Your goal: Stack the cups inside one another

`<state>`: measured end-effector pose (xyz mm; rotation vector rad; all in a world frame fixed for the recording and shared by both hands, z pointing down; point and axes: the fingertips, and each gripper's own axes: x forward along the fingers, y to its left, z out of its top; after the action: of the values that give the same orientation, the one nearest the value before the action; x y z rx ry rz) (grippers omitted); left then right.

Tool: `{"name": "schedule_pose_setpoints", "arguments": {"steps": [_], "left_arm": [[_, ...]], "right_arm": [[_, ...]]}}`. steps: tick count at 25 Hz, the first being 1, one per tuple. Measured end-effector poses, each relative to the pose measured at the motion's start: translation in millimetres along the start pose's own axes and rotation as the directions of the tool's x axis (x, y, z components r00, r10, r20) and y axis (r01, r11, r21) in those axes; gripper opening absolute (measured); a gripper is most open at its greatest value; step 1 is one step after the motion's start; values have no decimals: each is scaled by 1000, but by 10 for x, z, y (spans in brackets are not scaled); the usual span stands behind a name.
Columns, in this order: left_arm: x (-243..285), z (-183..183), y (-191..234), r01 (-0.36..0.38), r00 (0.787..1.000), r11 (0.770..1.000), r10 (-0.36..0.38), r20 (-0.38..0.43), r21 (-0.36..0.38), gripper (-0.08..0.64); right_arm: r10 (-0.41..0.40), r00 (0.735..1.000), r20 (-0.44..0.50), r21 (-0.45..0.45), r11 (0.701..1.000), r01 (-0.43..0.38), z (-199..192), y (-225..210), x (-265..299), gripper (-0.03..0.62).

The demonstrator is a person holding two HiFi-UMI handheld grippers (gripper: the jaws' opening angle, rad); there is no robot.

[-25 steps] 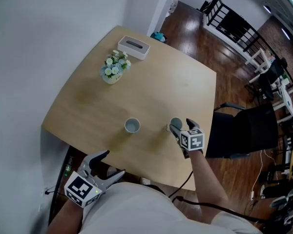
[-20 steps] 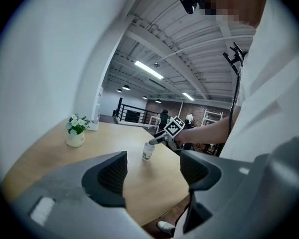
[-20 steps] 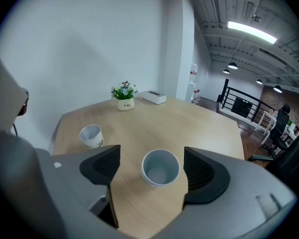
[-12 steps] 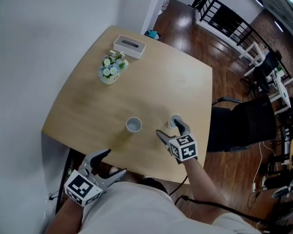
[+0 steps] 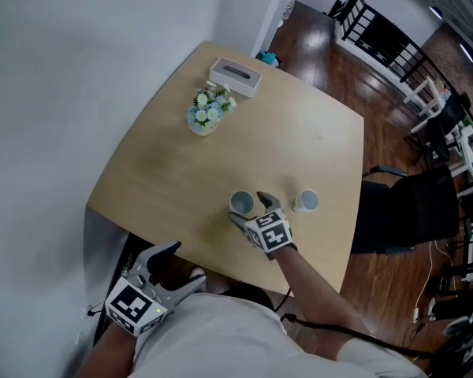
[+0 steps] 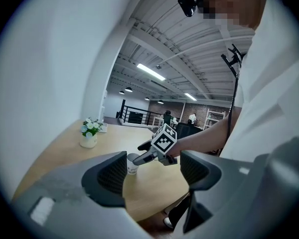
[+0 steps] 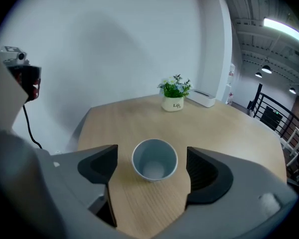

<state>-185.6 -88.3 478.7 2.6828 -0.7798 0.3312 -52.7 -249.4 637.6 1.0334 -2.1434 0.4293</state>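
Bench (image 5: 221, 156): pale wood, set against a white wall.
Left hand-held gripper (image 5: 183, 263): off the bench's near edge at 7 o'clock, jaws apart with nothing between them.
Right hand-held gripper (image 5: 248, 209): low over the near edge, jaws spread either side of the first cup, not touching it.
Tissue box (image 5: 236, 77): far edge, 12 o'clock.
Flower pot (image 5: 207, 115): just beside the box, at its 7 o'clock.
First cup (image 7: 154, 159): upright, mouth up.
Second cup (image 5: 305, 201): at 3 o'clock of the first, apart from it.

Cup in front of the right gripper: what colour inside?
Pale blue-grey; the cup shows best in the right gripper view.
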Motion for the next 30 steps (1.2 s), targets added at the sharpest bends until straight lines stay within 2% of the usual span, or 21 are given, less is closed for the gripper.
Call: {"name": "schedule_pose_setpoints", "arguments": {"steps": [6,7,8,11,17,21,25,30], "left_arm": [[-218,-85,157,-65,998,998,64,-12,-21,351],[-236,-87,160,-69,998,997,69,-13,-23,351],[-242,-80,149,-70,997,997,70,-13,-23,351],[-191,-15,56,-51,999,999,51,-10,-14,351],[167,197,-141,37,999,999,-37,-2,20,351],[477,364,-373,97,995,995,-97,14,35,351],[770,415,-561,141,990,989,-142,19,45,351],[981,441,-762,134,991,990,-135,25,39,351]], "right_arm": [[-15,998,-60,-10,1000,14,-43,-4,331,426],[-12,998,-59,-9,1000,12,-40,3,324,420],[-9,998,-54,-9,1000,8,-31,7,297,381],[-1,1000,-29,-7,1000,1,31,7,96,373],[-8,998,56,3,1000,8,266,-143,-606,371],[-54,993,100,15,999,52,343,-460,-1148,370],[-118,987,105,43,993,114,227,-929,-1456,370],[-166,981,101,89,984,157,-10,-1448,-1706,370]]}}
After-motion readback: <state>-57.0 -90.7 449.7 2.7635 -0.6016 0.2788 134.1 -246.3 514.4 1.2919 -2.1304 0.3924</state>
